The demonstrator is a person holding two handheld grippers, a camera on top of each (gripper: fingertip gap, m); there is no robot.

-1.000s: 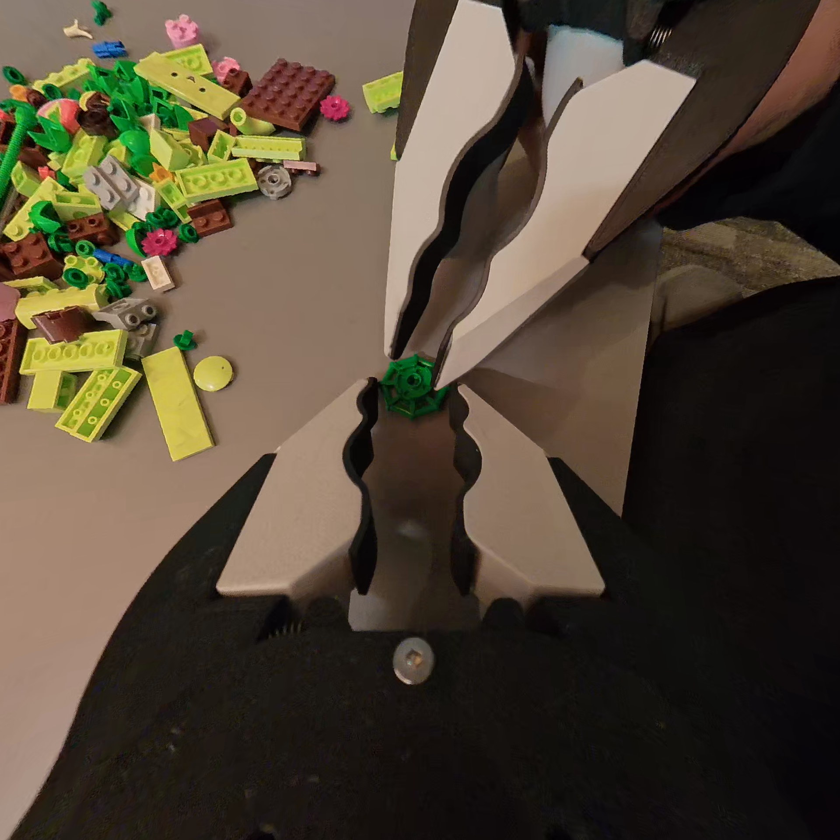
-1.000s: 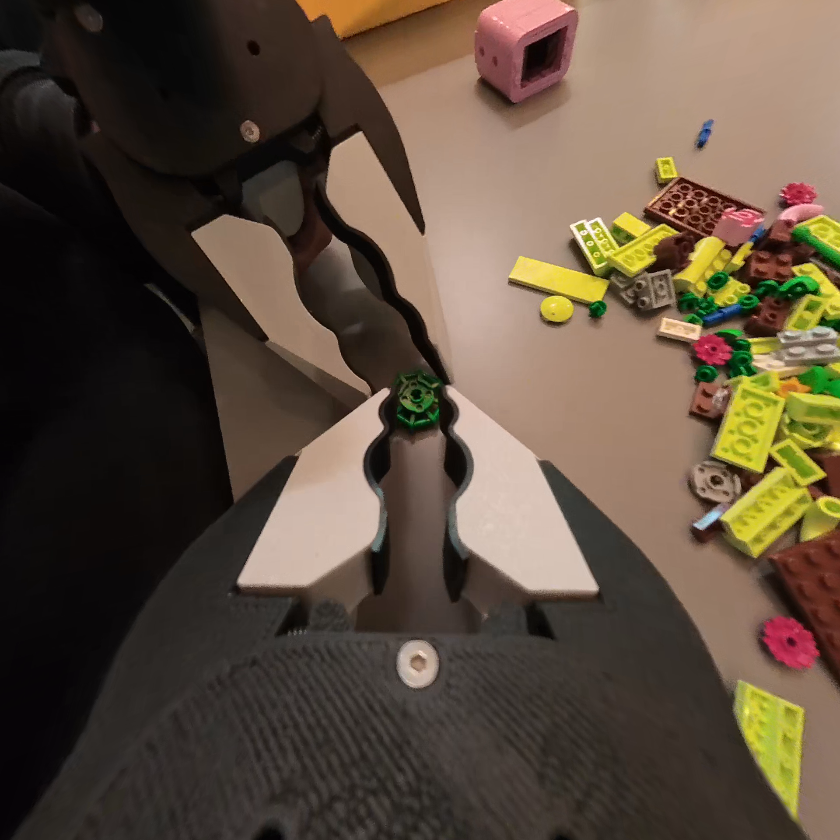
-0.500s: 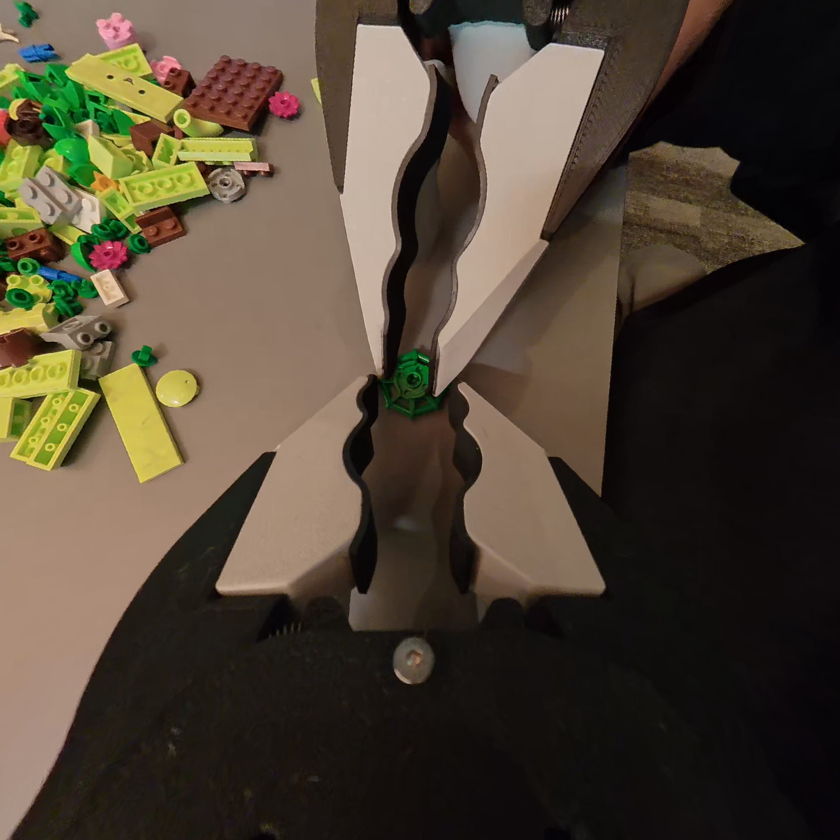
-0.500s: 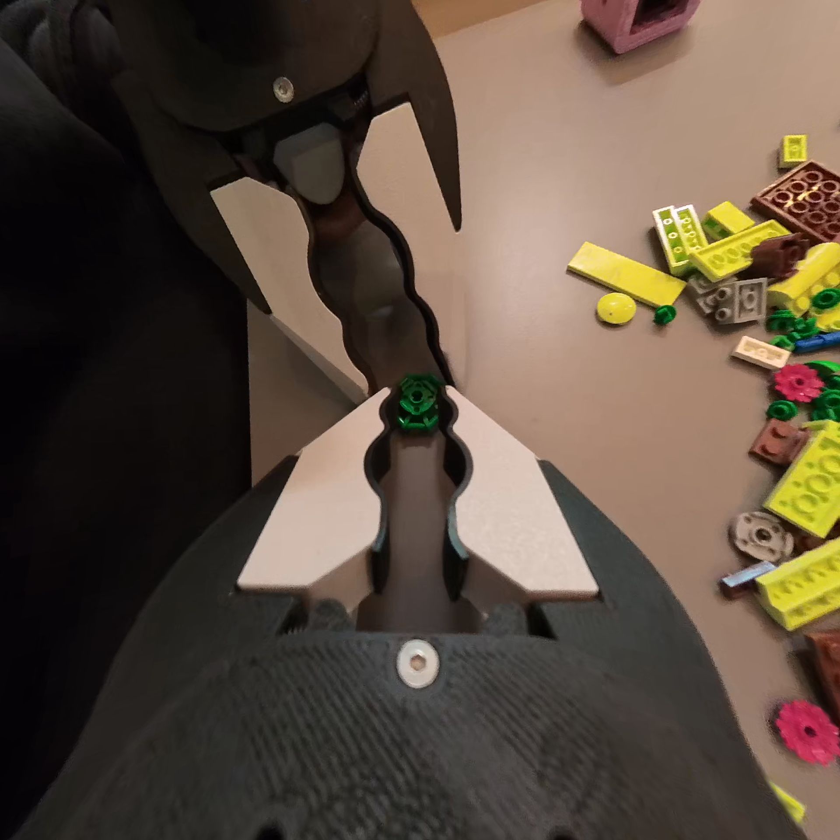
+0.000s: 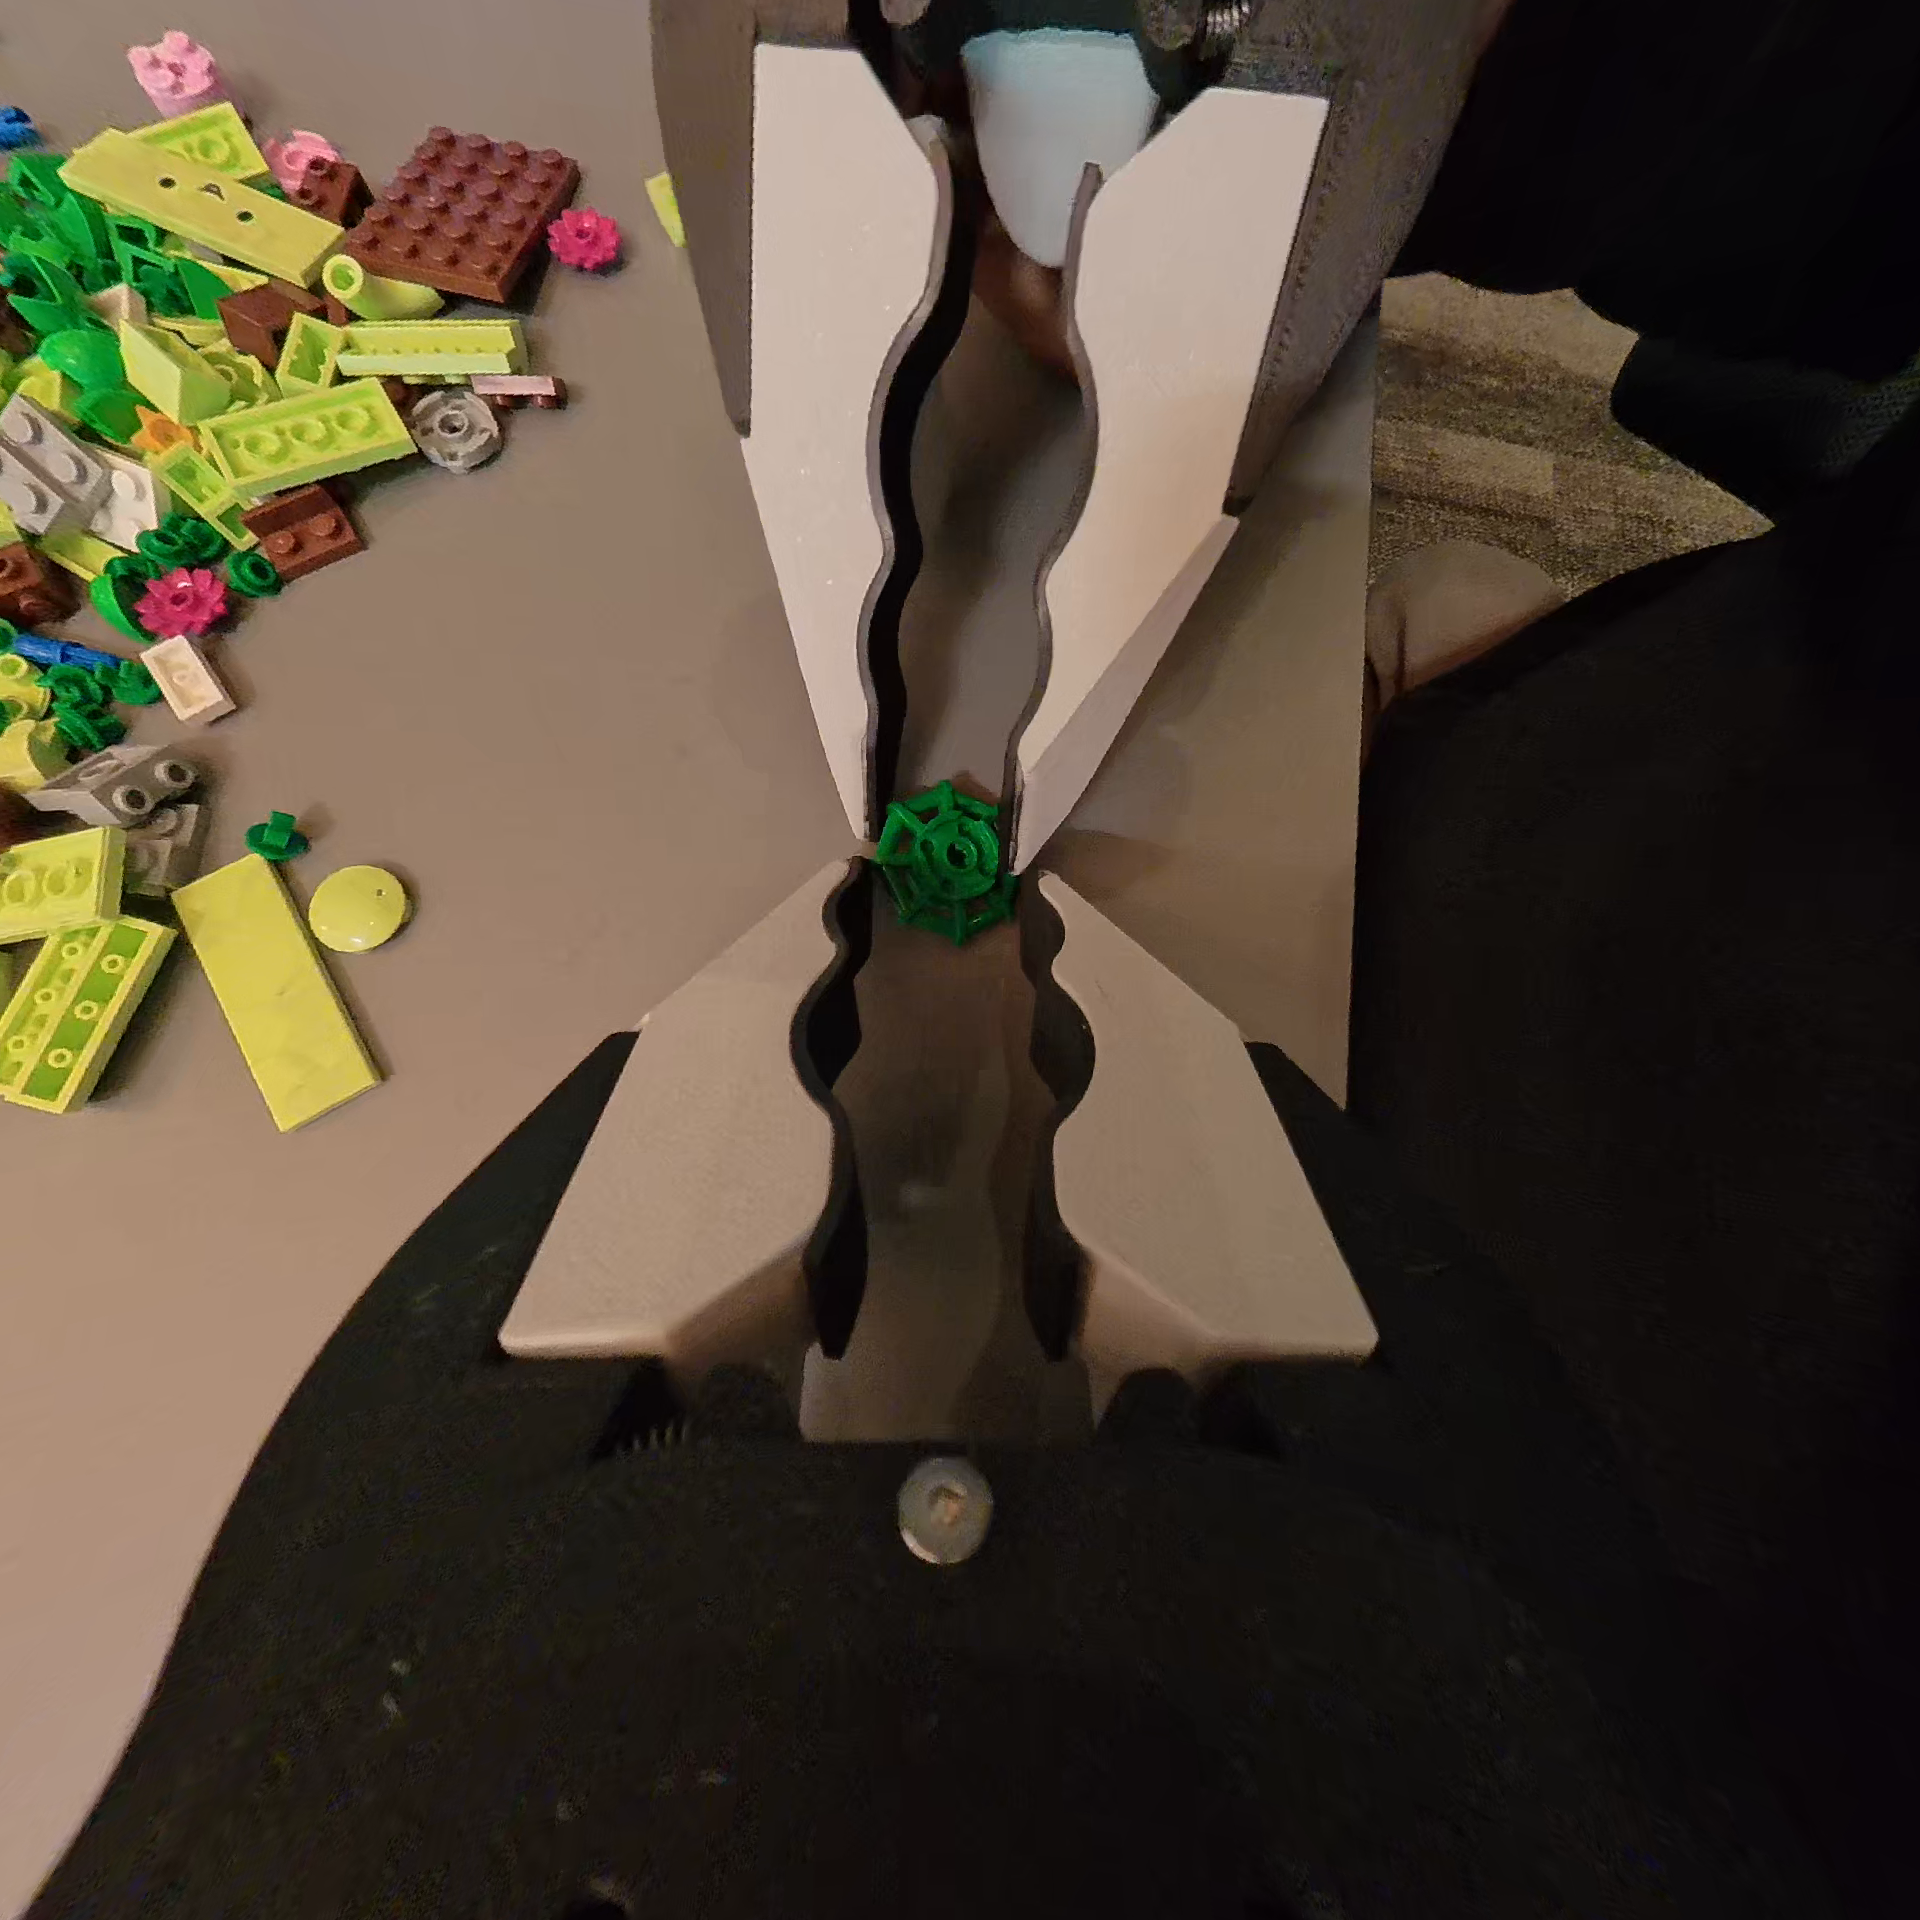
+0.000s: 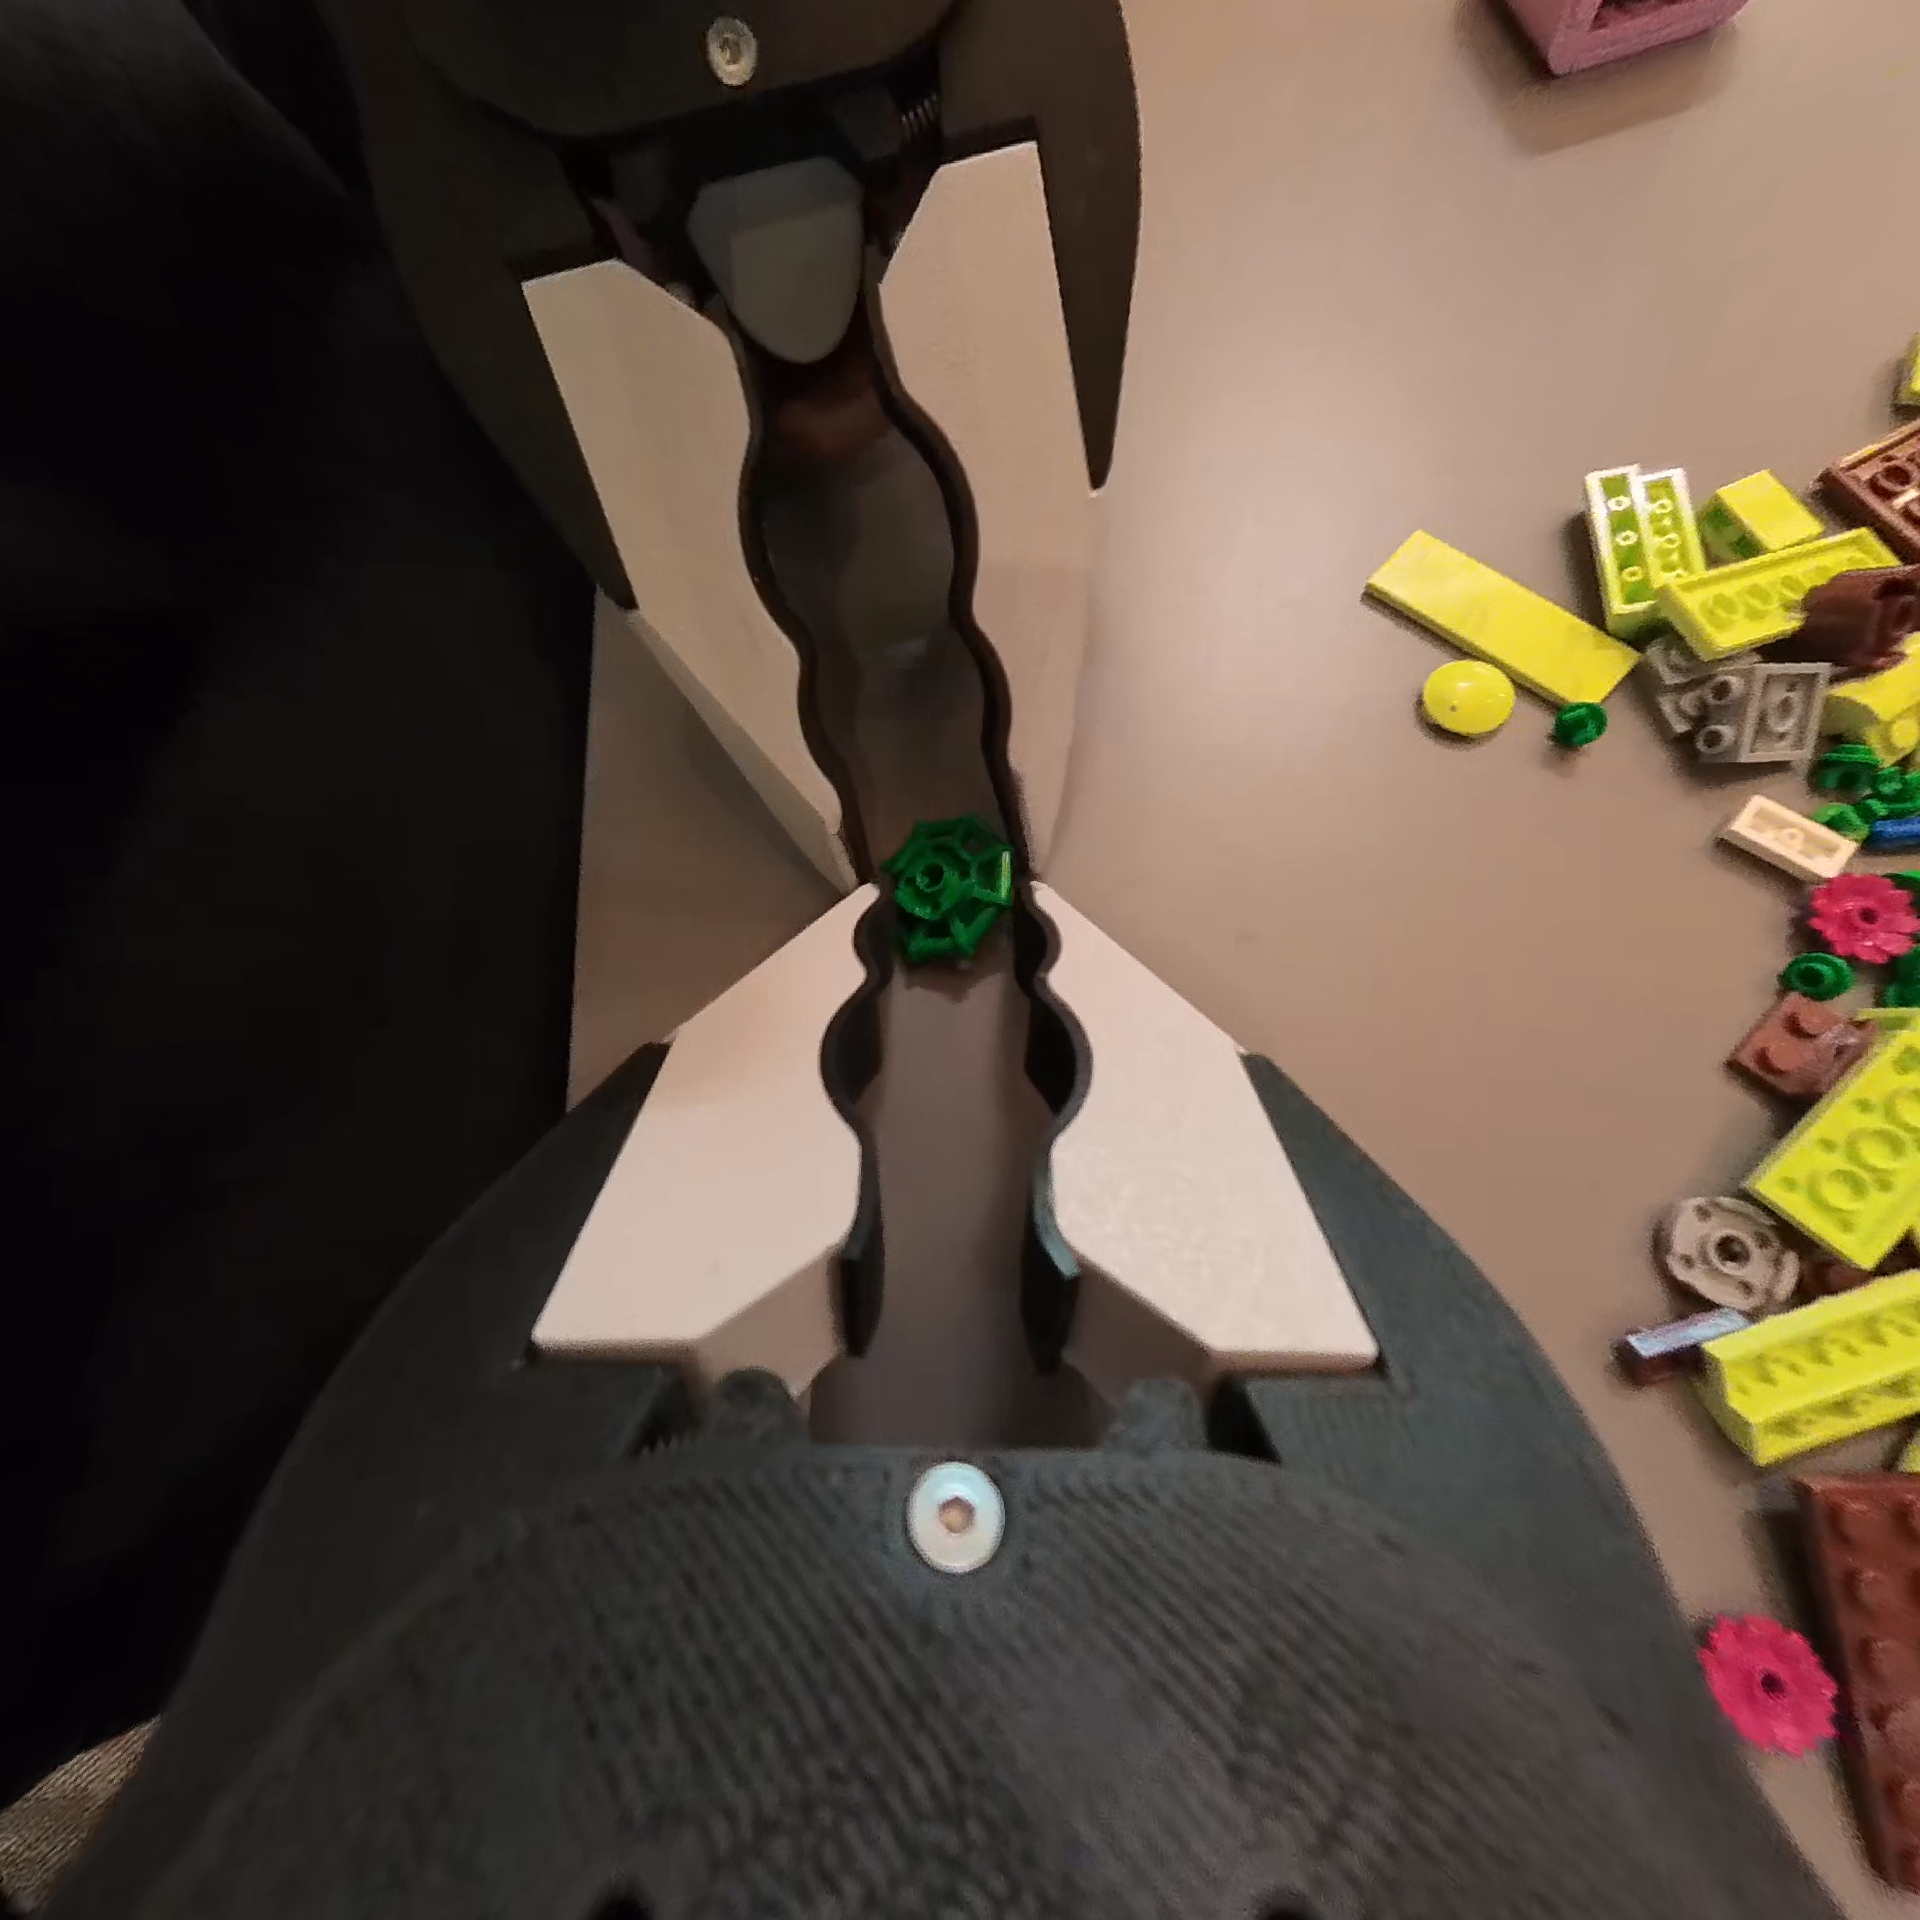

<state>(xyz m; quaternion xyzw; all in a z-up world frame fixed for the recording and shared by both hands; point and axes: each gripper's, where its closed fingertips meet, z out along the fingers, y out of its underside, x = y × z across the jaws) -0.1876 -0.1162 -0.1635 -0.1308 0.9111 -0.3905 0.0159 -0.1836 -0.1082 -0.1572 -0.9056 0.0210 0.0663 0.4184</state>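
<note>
In the left wrist view we see the left gripper [image 5: 940,883] with its tips closed to a narrow gap around a small green web-shaped piece [image 5: 945,860]. The right gripper [image 5: 940,805] comes in from the top of the picture, tip to tip with ours, and its fingers pinch the same green piece from the far side. Both pairs of tips touch it, and it sits lifted above the grey table [image 5: 582,790], near the table's edge. To the left lies a heap of toy bricks [image 5: 208,416]: lime green, brown, grey and dark green ones. A brown studded plate [image 5: 462,223] lies at the heap's far edge, with a pink flower [image 5: 585,237] just beside it. Nearer us, a flat lime tile [image 5: 275,992] and a small lime dome [image 5: 358,906] lie side by side.

In the right wrist view we see the right gripper [image 6: 948,925] closed narrowly on the green piece [image 6: 945,902], with the left gripper [image 6: 935,836] opposite, also gripping it. The bricks [image 6: 1787,935] spread along the right side, well apart from the grippers. A pink block [image 6: 1600,26] with a square hole shows at the top edge.
</note>
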